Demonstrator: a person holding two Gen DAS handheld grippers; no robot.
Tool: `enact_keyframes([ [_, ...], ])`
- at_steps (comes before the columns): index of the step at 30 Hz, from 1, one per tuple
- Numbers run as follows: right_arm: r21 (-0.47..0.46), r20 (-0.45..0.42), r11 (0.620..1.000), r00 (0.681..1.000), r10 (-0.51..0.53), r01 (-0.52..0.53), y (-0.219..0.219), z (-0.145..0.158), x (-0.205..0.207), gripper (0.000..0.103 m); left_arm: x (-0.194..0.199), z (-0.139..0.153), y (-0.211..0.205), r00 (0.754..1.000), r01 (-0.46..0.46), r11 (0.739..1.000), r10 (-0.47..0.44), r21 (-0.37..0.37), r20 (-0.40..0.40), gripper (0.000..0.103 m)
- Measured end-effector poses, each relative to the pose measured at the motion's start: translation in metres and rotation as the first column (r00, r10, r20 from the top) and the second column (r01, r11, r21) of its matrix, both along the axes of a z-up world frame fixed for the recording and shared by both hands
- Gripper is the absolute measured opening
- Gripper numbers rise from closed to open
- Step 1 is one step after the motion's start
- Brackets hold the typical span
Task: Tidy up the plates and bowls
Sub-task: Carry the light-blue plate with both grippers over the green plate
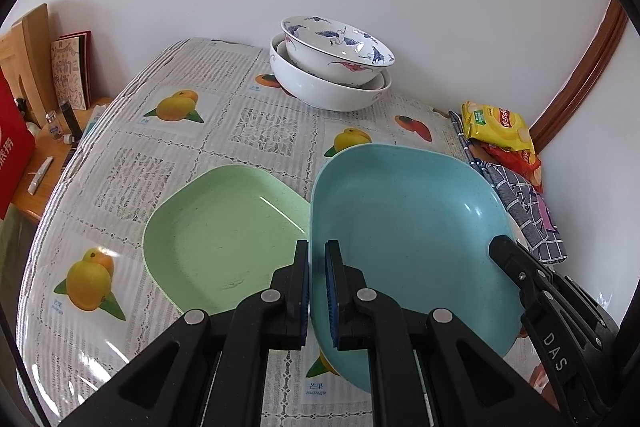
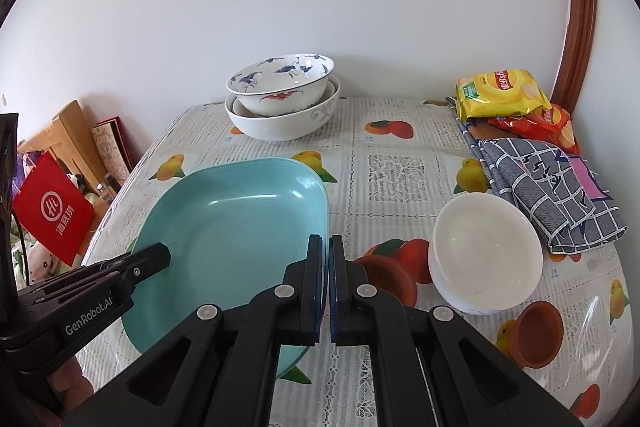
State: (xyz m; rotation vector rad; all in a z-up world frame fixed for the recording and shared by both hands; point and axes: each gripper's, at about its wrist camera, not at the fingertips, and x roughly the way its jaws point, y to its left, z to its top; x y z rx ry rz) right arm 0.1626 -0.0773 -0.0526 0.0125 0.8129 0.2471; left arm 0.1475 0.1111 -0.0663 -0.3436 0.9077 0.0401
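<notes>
A light blue squarish plate [image 1: 408,227] [image 2: 232,223] is held between both grippers, just above the fruit-print tablecloth [image 1: 248,131]. My left gripper [image 1: 317,247] is shut on its left rim and shows in the right wrist view [image 2: 160,251] too. My right gripper [image 2: 326,239] is shut on its right rim, and its tip [image 1: 504,247] shows in the left wrist view. A green plate [image 1: 224,227] lies flat to the left, partly under the blue plate's edge. Three nested patterned bowls [image 1: 332,67] [image 2: 284,99] stand at the back by the wall. A plain white bowl [image 2: 484,255] sits to the right.
Yellow and red snack bags [image 2: 500,93] [image 1: 496,127] and a checked cloth [image 2: 548,187] fill the back right corner. Off the table's left edge are a red bag [image 2: 52,211], wooden boards [image 1: 28,59] and small bottles. The wall runs close behind the table.
</notes>
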Motion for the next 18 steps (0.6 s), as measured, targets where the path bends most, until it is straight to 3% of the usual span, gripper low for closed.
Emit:
enact_keyframes([
  [18,-0.004,-0.002,0.999,0.999,0.039,-0.039,0.013,-0.003,0.002,0.003,-0.003,-0.005,0.012,0.999,-0.034,0.999,0.034,-0.005,-0.013,0.008],
])
